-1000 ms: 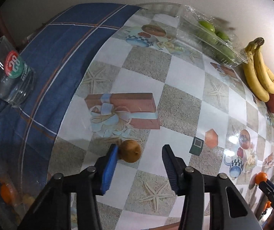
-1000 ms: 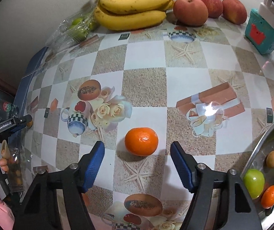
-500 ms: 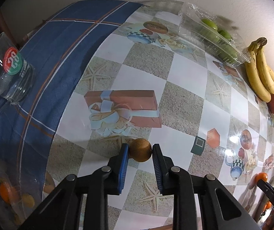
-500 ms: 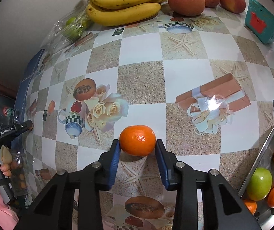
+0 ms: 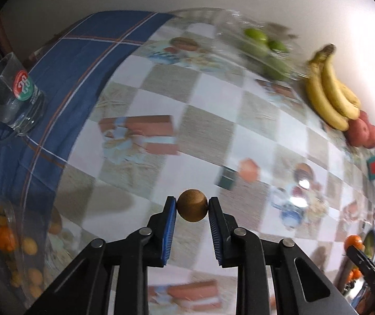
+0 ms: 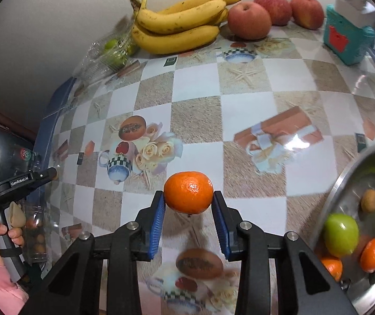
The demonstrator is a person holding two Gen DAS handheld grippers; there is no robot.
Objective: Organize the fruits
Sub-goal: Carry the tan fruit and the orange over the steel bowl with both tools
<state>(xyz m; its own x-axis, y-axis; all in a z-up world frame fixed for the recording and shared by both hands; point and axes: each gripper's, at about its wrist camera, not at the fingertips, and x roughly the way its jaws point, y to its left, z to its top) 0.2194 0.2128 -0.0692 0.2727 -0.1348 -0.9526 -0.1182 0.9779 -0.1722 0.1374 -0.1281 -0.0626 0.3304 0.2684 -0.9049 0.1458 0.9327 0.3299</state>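
Observation:
In the left wrist view my left gripper (image 5: 192,208) is shut on a small round brown fruit (image 5: 192,204), held clear above the checked tablecloth (image 5: 213,120). In the right wrist view an orange mandarin (image 6: 188,191) sits between the blue pads of my right gripper (image 6: 188,200), which is shut on it and holds it just off the cloth. A steel bowl (image 6: 344,181) at the right edge holds a green apple (image 6: 341,233), mandarins (image 6: 373,254) and a small brown fruit (image 6: 369,200).
Bananas (image 6: 179,26), red apples (image 6: 249,21) and a clear pack of green fruit (image 6: 108,52) line the wall. A teal box (image 6: 344,36) stands far right. A glass mug (image 5: 11,102) is on the blue cloth, and a clear container (image 5: 4,241) of small fruits lies near left.
Both grippers went from open around their fruits to shut on them, then rose. The brown fruit and the mandarin have left the tablecloth.

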